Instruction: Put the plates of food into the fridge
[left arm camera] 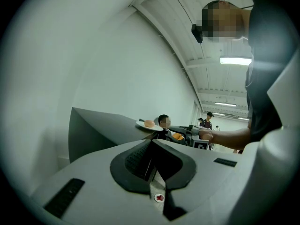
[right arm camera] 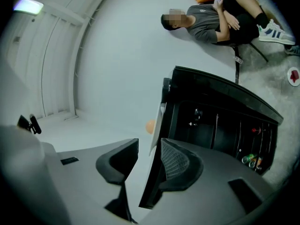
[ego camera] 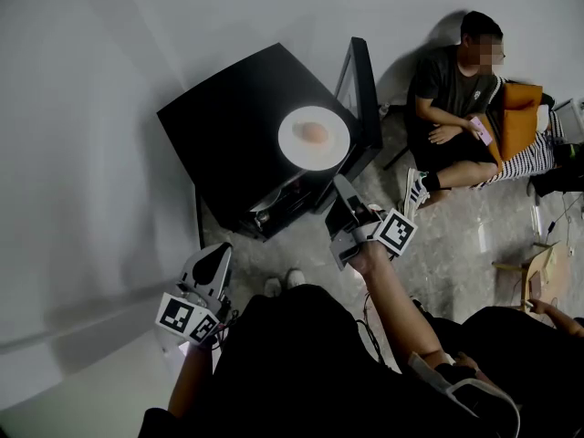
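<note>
Gaping slightly, the right gripper (right arm camera: 150,143) holds its two dark, rounded jaws apart with nothing clamped. One pad shows a fine mesh texture. The thin white rim of the plate (right arm camera: 157,125) lines up with the gap, seen edge-on (whether it reaches in between the pads I cannot tell). A bit of the round, pale orange food (right arm camera: 149,126) peeks out beside it.

From the head view, this right gripper (ego camera: 342,194) sits just beside the plate (ego camera: 315,158), near the front top edge of the fridge (ego camera: 237,126). The plate is a flat white disc resting on the fridge's top, not inside it, with the smooth, bun-like food (ego camera: 315,132) at its centre. The fridge is a matte black box. Its door (ego camera: 362,85) is swung open, and small cans (right arm camera: 251,161) stand in the dark interior.

The left gripper (ego camera: 217,255) hangs low and well apart from the fridge. In its own view the left gripper (left arm camera: 151,146) has its ribbed dark pads pressed together, empty, and the plate (left arm camera: 143,125) with the food (left arm camera: 149,123) shows far off on the fridge's top.

A person (ego camera: 452,89) sits beyond the door on the speckled, stone-like floor (ego camera: 465,235). The wall (ego camera: 91,108) is plain white.
</note>
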The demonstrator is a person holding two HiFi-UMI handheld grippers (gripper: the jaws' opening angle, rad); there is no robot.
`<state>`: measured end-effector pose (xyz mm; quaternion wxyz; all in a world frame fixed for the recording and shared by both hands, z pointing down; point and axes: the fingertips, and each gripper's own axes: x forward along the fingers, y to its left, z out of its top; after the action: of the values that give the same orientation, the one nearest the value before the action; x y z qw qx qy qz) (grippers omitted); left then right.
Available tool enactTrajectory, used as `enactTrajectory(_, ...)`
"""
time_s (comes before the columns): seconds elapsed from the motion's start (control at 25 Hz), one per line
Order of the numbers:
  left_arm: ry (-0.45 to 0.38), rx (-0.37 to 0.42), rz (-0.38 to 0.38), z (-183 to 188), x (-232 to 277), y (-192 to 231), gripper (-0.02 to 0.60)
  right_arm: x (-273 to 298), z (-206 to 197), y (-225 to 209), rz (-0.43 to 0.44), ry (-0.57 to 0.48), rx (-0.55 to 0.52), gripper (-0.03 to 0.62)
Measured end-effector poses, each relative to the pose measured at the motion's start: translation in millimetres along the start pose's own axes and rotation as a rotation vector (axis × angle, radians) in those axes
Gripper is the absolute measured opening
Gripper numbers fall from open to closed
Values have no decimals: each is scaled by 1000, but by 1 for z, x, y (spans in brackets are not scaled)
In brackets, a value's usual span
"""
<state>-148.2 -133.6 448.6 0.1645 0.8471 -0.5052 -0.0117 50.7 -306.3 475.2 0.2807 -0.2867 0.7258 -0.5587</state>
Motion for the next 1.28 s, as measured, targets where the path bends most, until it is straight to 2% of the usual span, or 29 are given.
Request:
enactTrajectory(0.12, 0, -1, 1, 0, 1, 2, 25, 8, 6, -13, -36, -26, 100, 143)
enactTrajectory(0.2, 2, 0, 3, 2, 1, 2, 25, 13, 10, -17, -54, -31, 131, 143)
enactTrajectory(0.6, 2, 4, 12, 2, 1, 4, 25, 34, 18, -26, -87, -11, 126, 138)
enactTrajectory(0.68, 3, 5, 14, 2, 0, 4, 25, 36, 18, -24, -71, -3, 130, 111)
enactTrajectory(0.76, 3, 7, 15, 2, -1, 4, 25, 38, 17, -20, -60, 4, 138, 49)
enactTrajectory(1.28, -3, 3, -31, -2, -6, -14, 25, 5, 8, 0, -43, 28, 117, 43)
